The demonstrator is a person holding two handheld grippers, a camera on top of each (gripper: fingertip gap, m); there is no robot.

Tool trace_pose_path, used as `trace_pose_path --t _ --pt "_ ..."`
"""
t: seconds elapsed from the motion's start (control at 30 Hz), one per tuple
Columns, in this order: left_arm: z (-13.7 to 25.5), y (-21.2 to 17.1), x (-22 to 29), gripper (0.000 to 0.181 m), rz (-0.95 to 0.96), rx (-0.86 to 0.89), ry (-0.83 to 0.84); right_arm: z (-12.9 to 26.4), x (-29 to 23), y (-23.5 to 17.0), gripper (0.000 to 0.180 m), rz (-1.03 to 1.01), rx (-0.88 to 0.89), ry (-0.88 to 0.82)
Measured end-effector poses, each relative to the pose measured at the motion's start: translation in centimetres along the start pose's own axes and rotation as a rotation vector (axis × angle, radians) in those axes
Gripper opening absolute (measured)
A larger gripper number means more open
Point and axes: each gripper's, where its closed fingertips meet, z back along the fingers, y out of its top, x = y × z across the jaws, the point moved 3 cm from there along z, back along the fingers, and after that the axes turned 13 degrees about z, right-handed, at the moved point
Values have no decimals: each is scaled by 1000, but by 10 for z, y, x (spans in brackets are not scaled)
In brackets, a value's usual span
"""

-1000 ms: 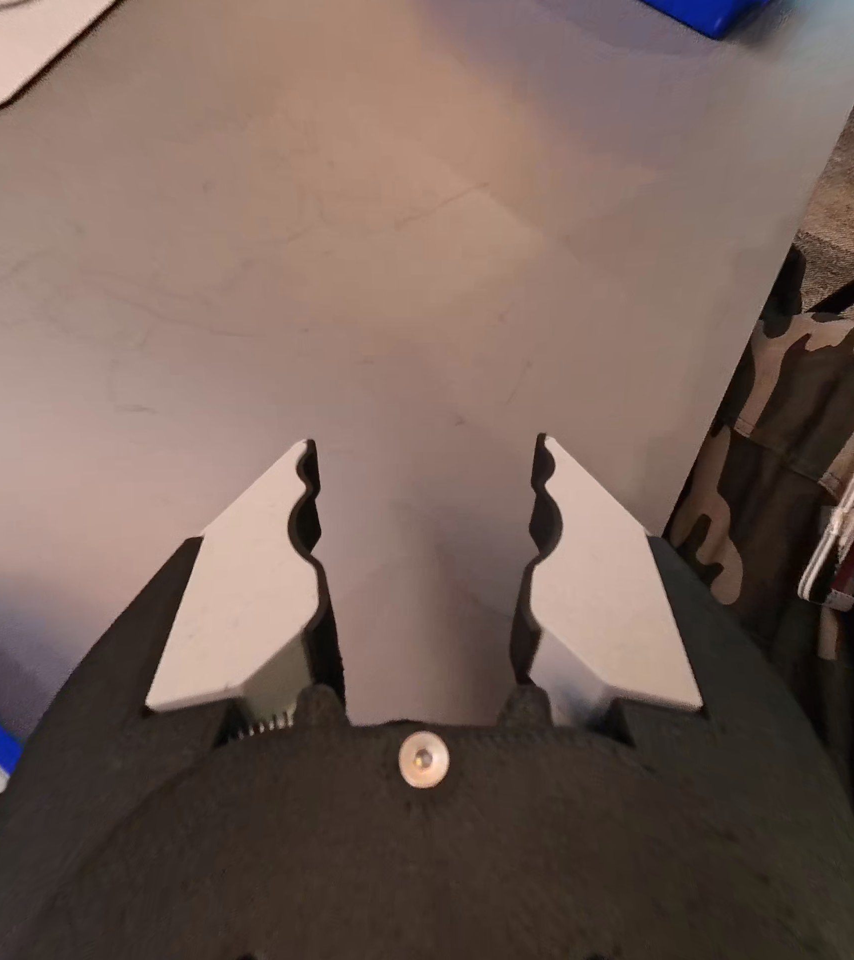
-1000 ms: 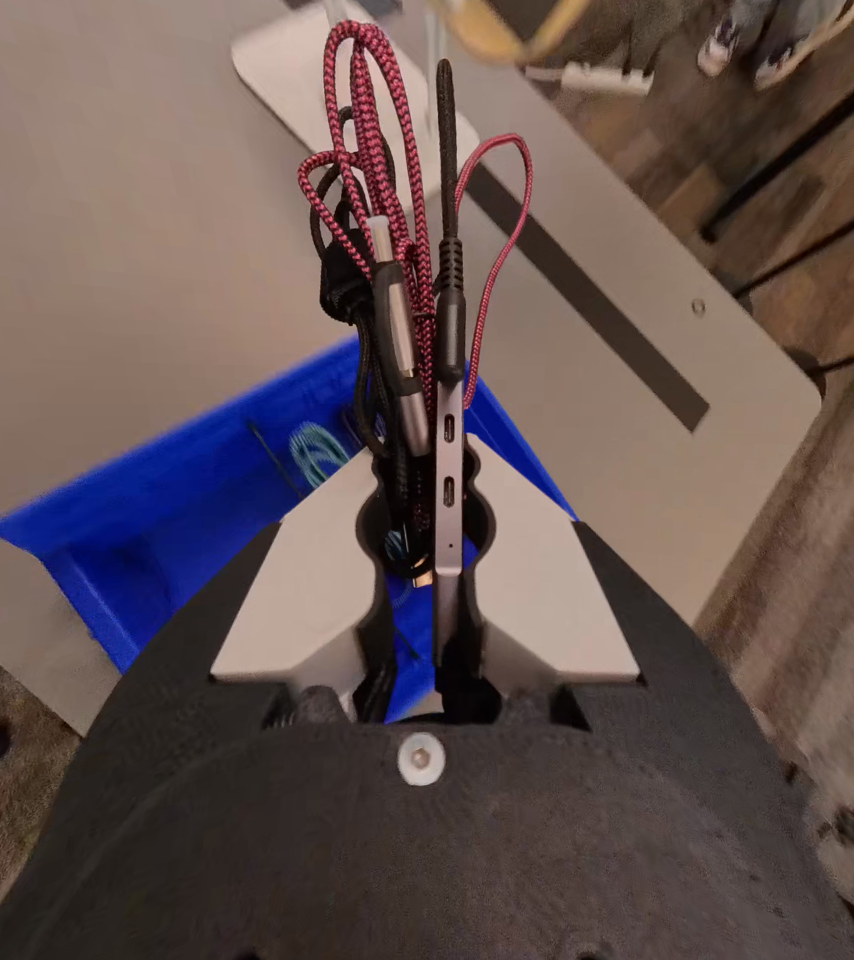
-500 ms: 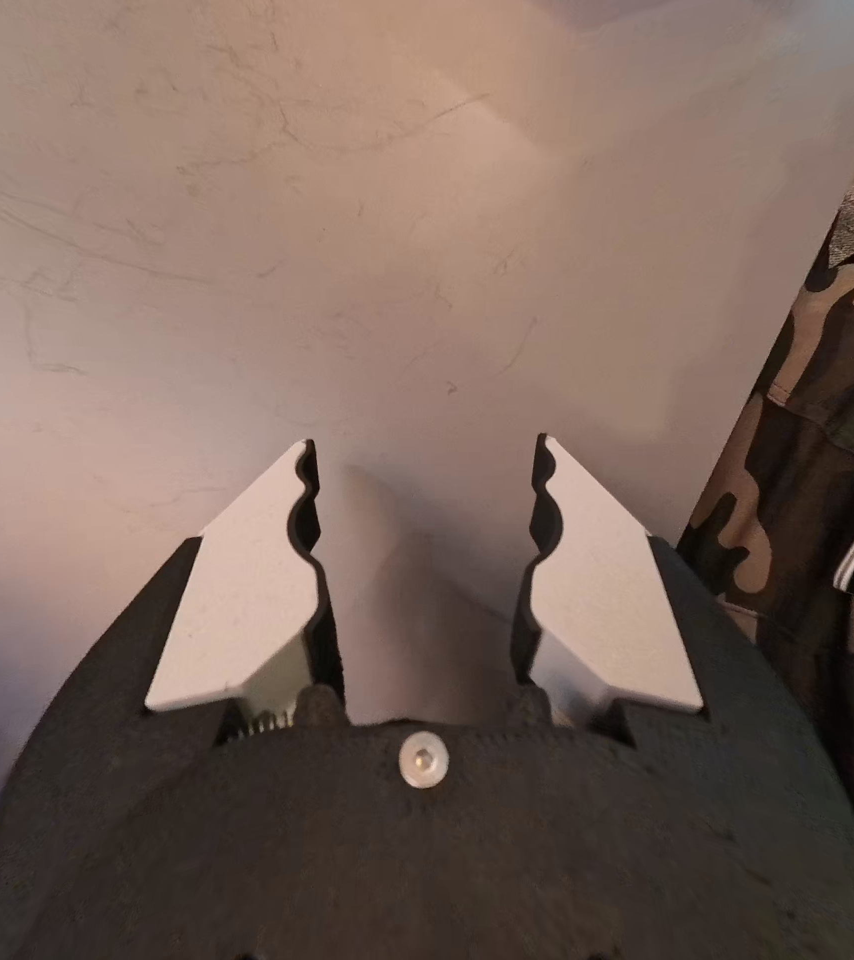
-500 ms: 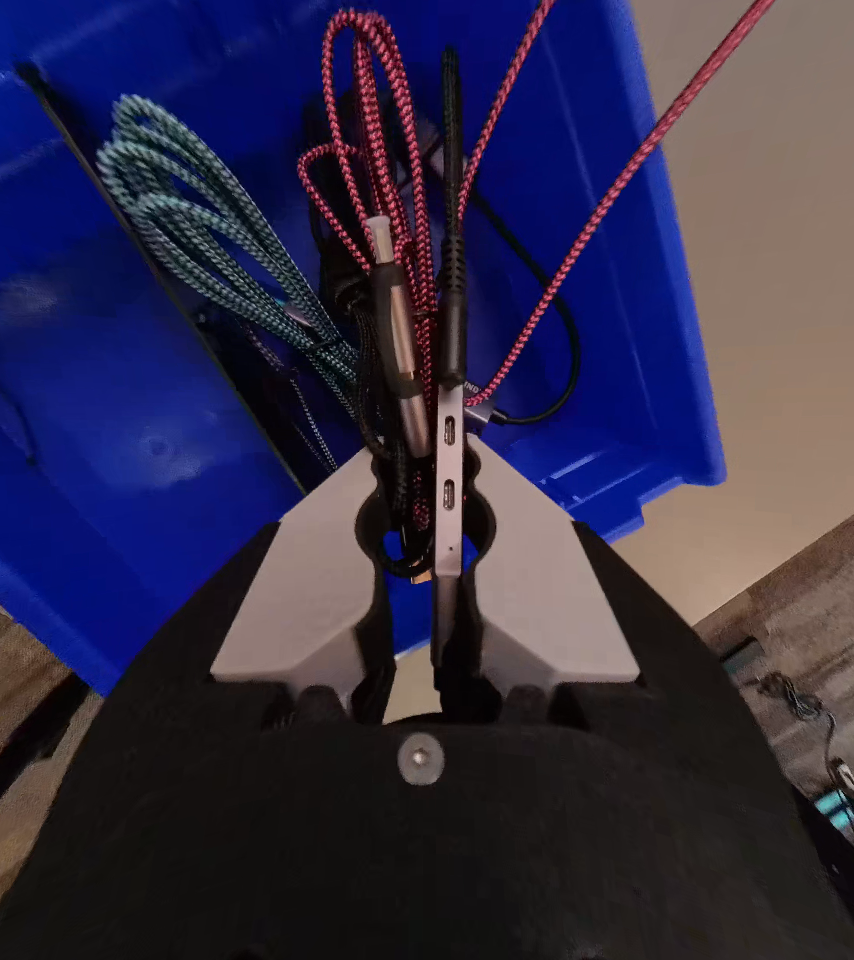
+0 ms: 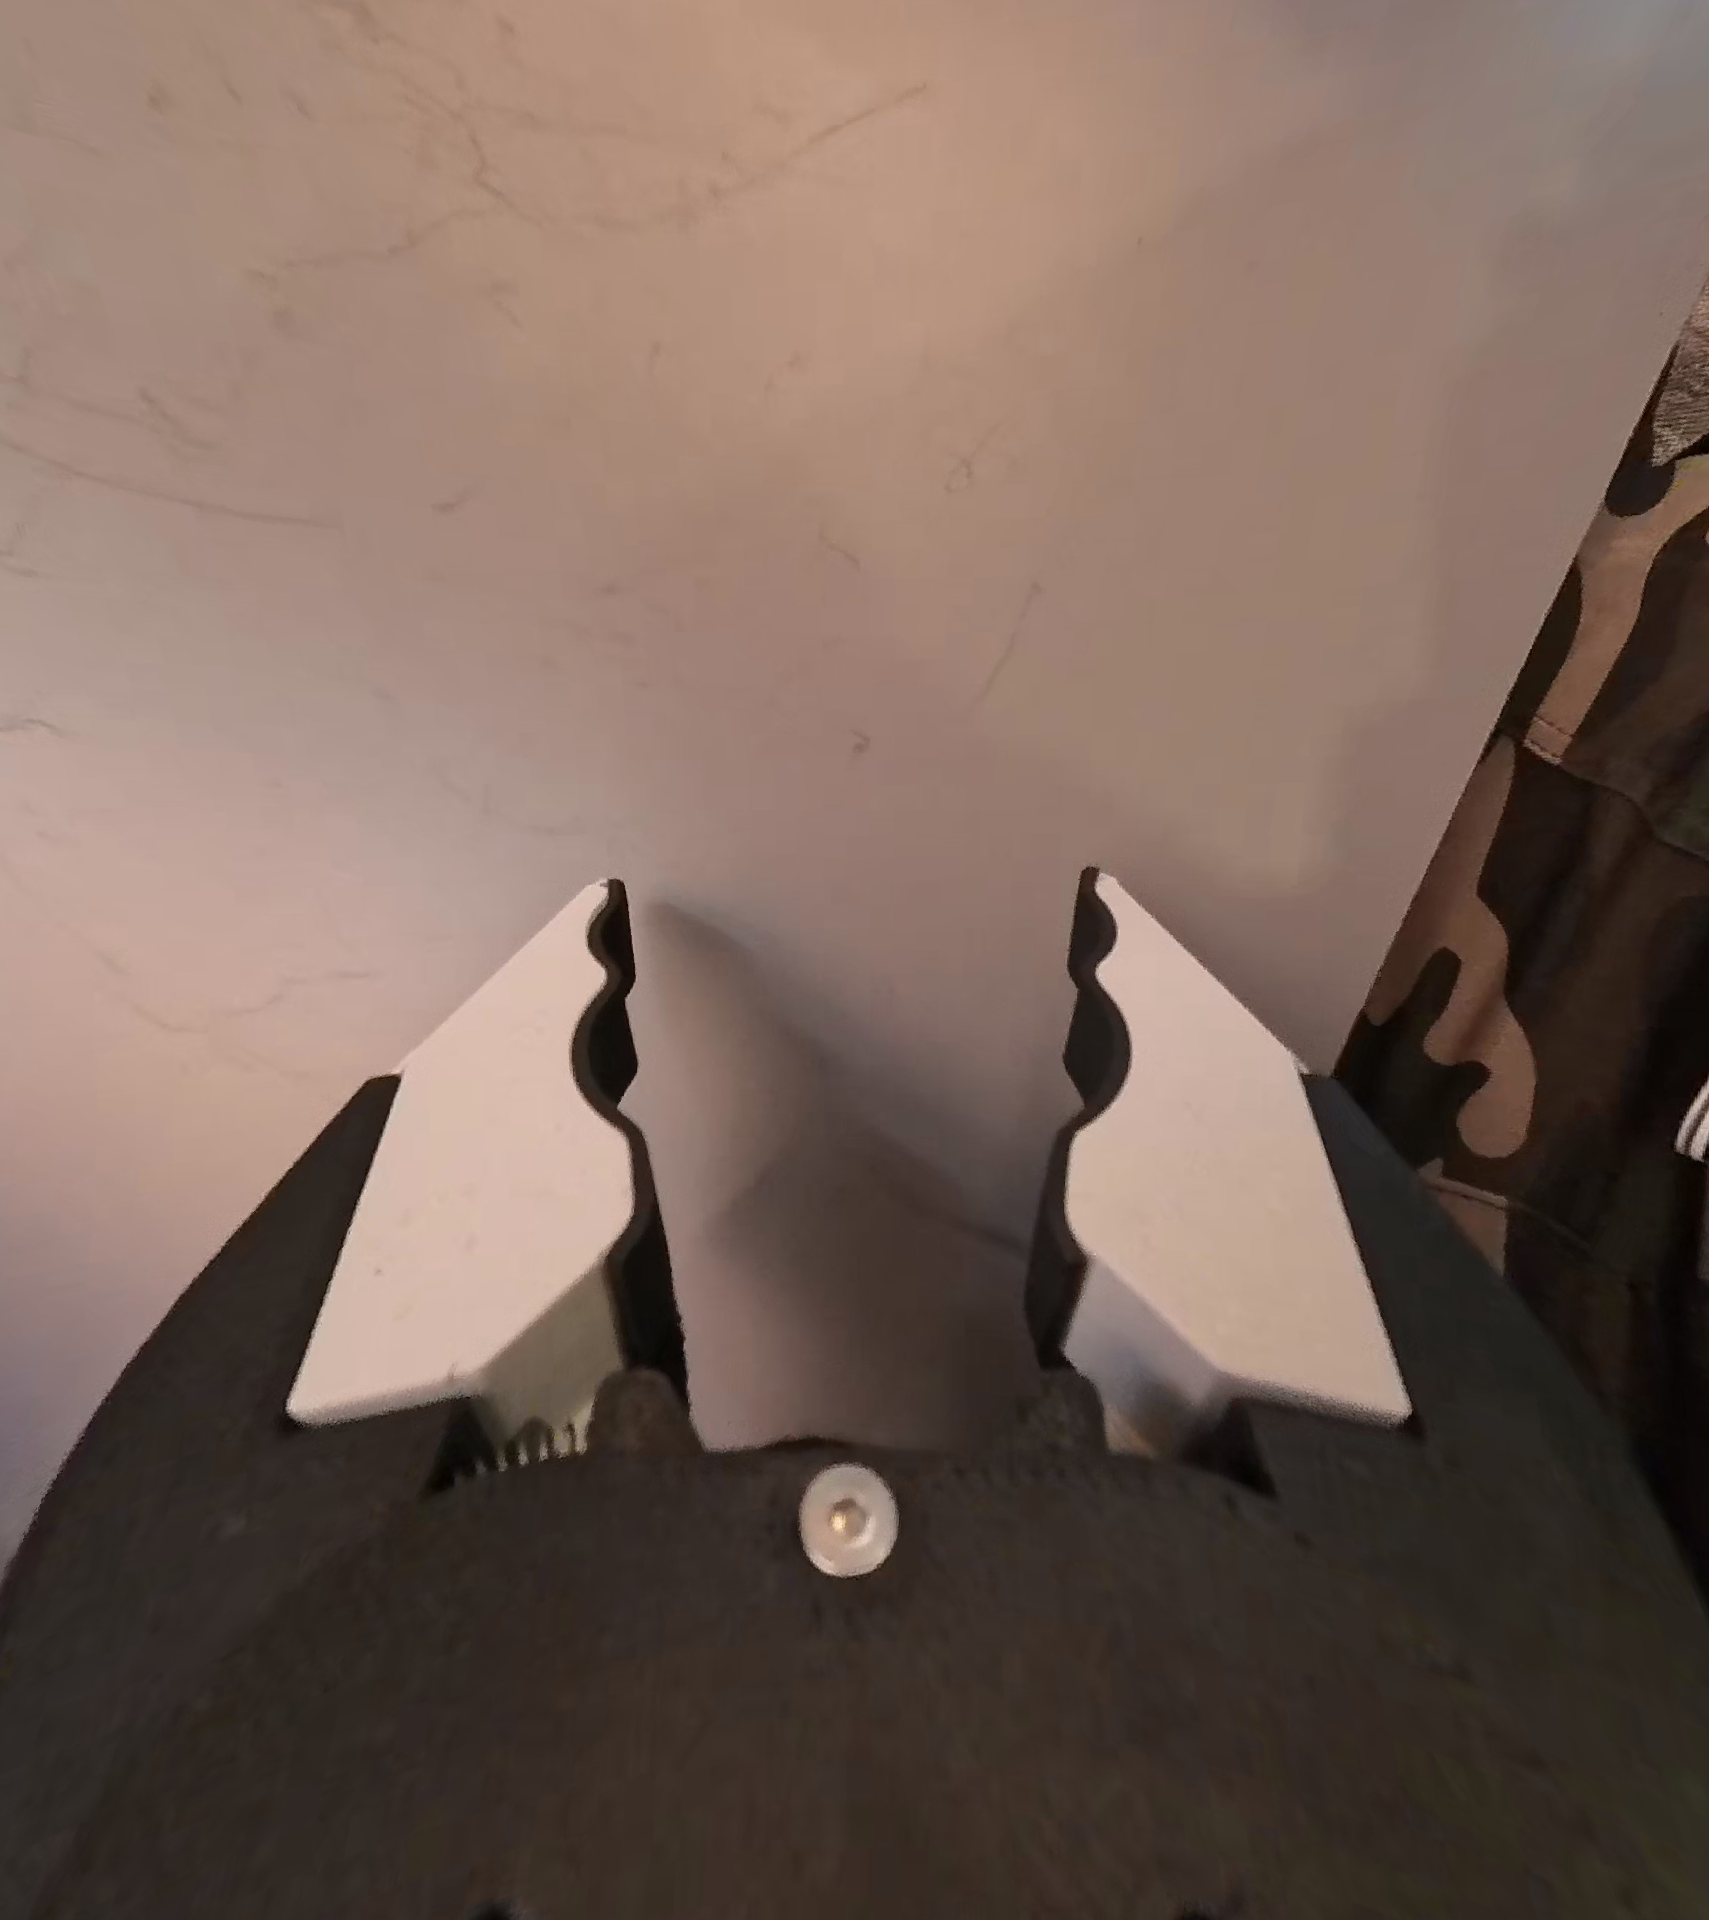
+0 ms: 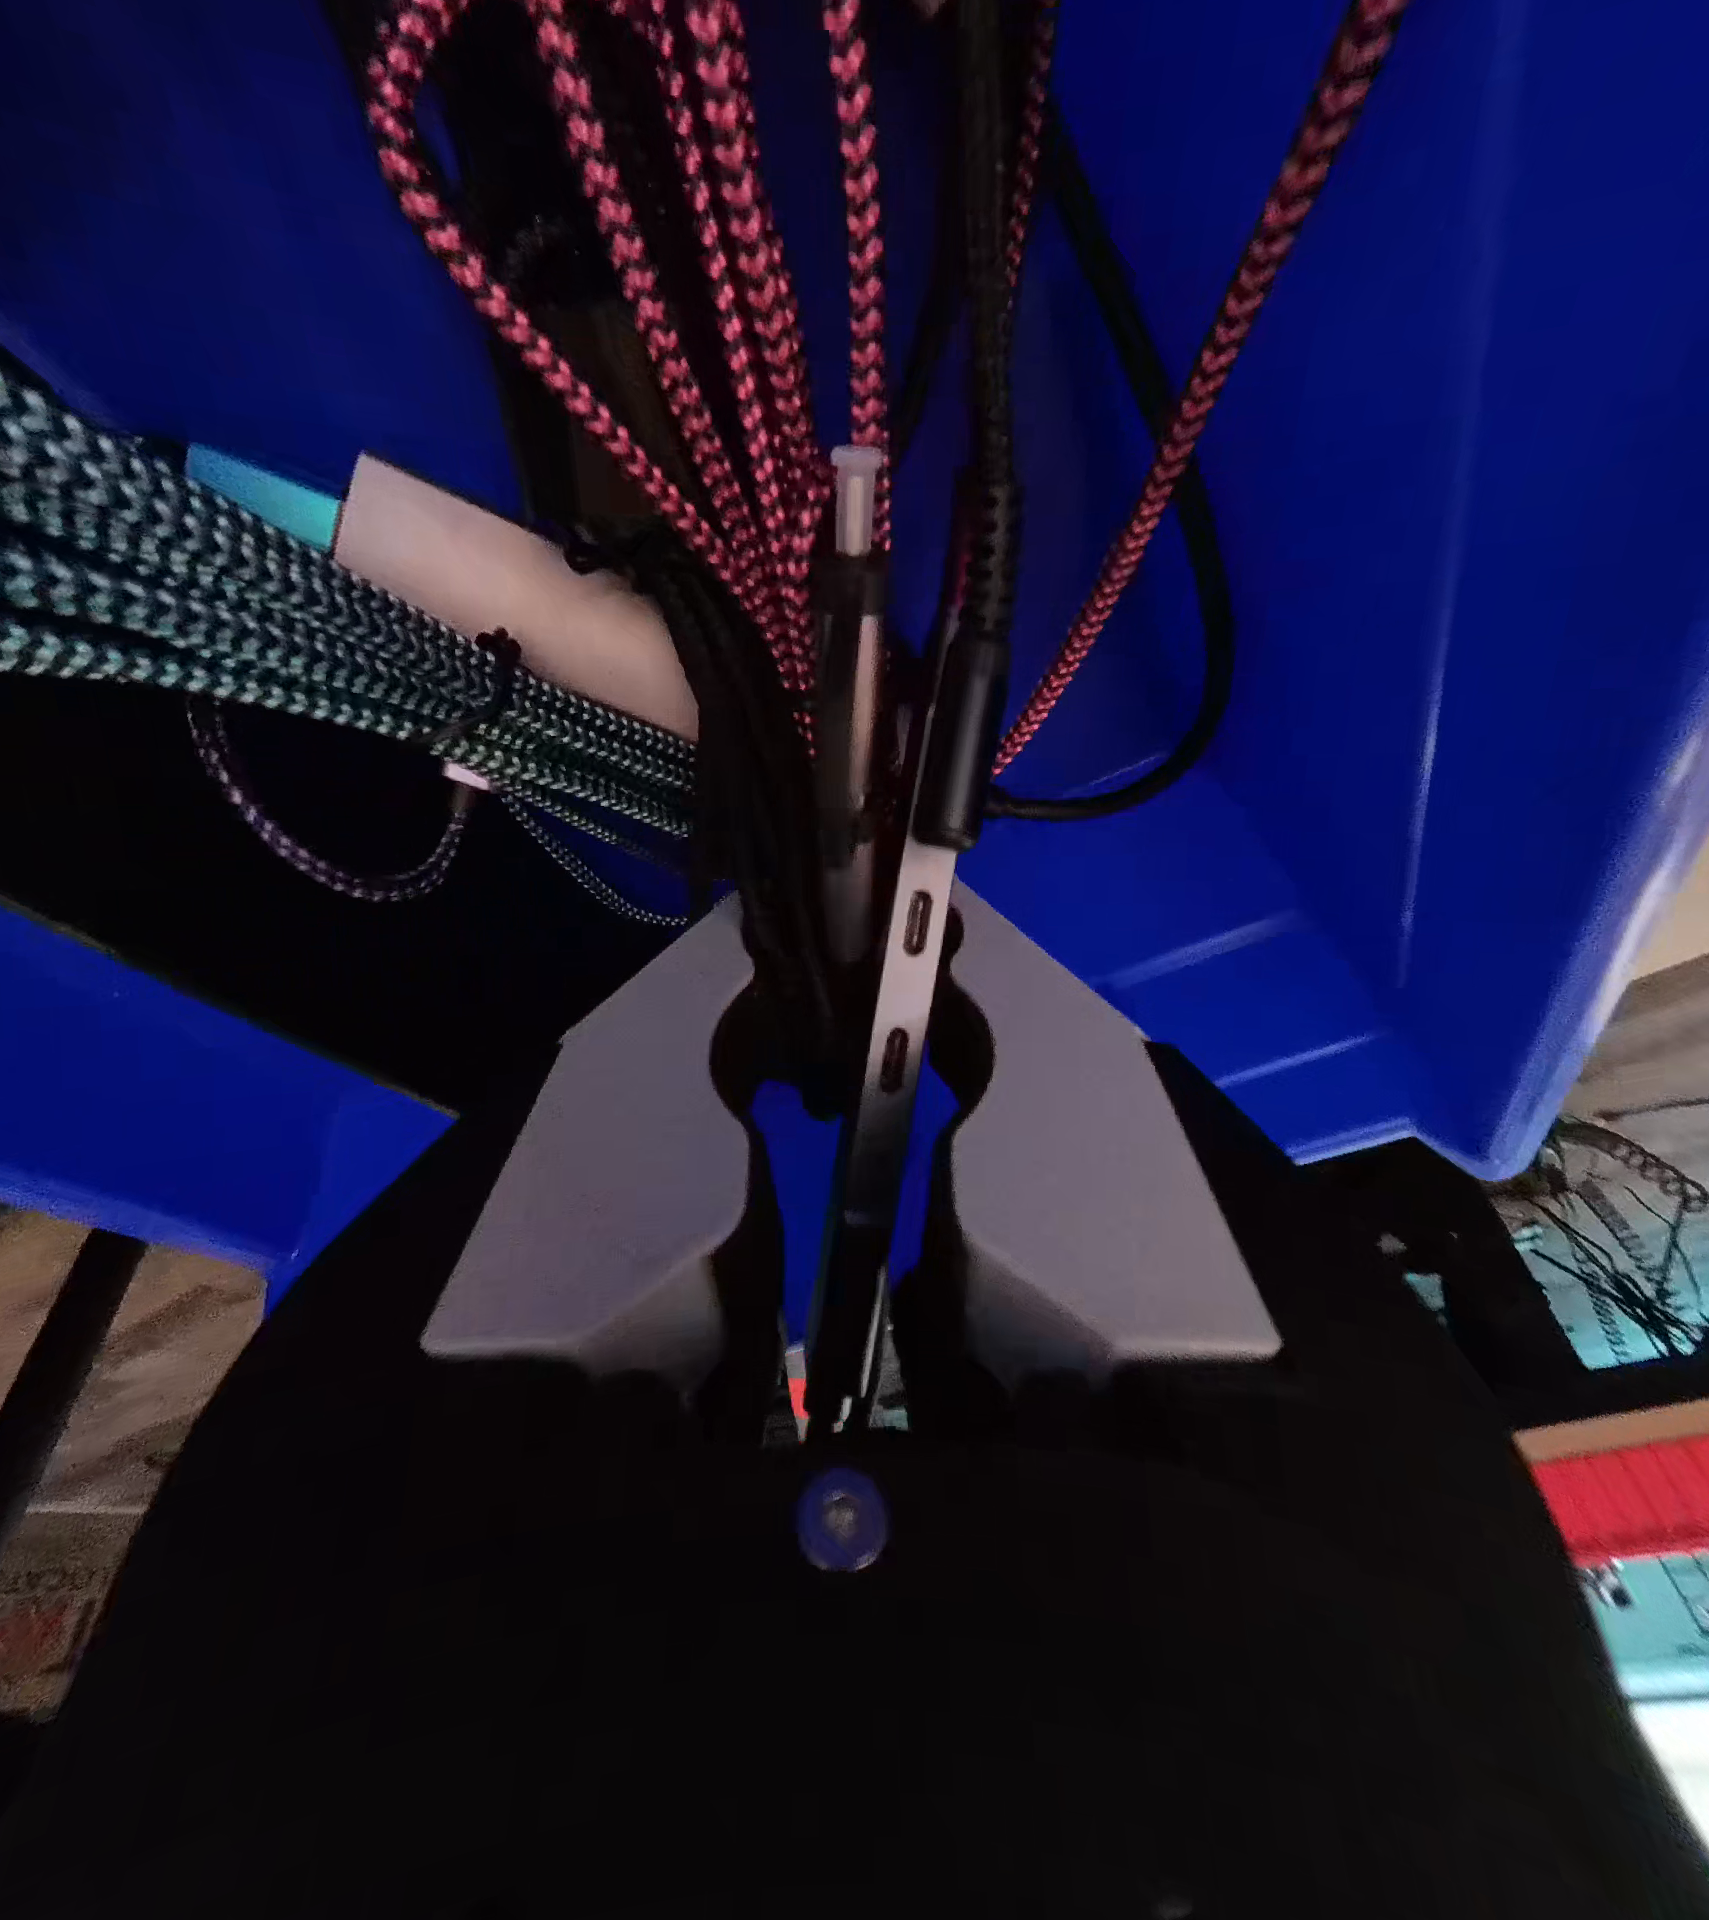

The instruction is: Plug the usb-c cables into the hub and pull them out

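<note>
Slim grey metal hub (image 6: 907,997) plus red braided cables (image 6: 725,436) clamped in right tool (image 6: 845,914) over blue plastic bin (image 6: 1452,520); lower before releasing. Left tool (image 5: 850,904) apart, empty.

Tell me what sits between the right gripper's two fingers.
In the right wrist view, the right gripper pinches the slim grey hub edge-on, with a bundle of black cables squeezed beside it, over the blue bin.

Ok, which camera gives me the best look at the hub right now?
The right wrist view: the hub stands edge-on between the right gripper fingers, two empty ports facing the camera. The left wrist view shows none of it, only bare table.
</note>
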Motion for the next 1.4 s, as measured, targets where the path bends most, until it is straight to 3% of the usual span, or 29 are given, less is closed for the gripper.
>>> trace_pose_path --t 0.07,0.13,0.27,0.37,0.57,0.7,0.93,1.13,1.23,1.4 --pt "2 1 1 83 -5 2 0 -1 1 2 27 13 -30 -17" --pt "5 2 2 84 -8 8 1 1 4 0 46 -16 -43 -51" --pt "10 5 0 88 -16 11 18 28 6 4 77 -48 57 -208" --pt "16 10 -1 88 -5 33 14 50 3 7 89 -57 143 -350" --pt "32 25 -6 88 -13 98 50 95 -5 -3 95 -123 246 -711" --pt "47 33 -10 88 -19 130 79 116 -26 -5 89 -160 319 -870" --pt "82 39 -28 88 0 183 157 129 -58 0 84 -161 359 -944" --pt "148 32 -75 87 63 259 354 127 -69 -20 90 -307 519 -871" --pt "194 18 -110 88 134 299 497 110 -69 -44 93 -473 623 -773" --pt "248 -36 -163 92 287 288 660 63 -70 -69 98 -551 689 -663"
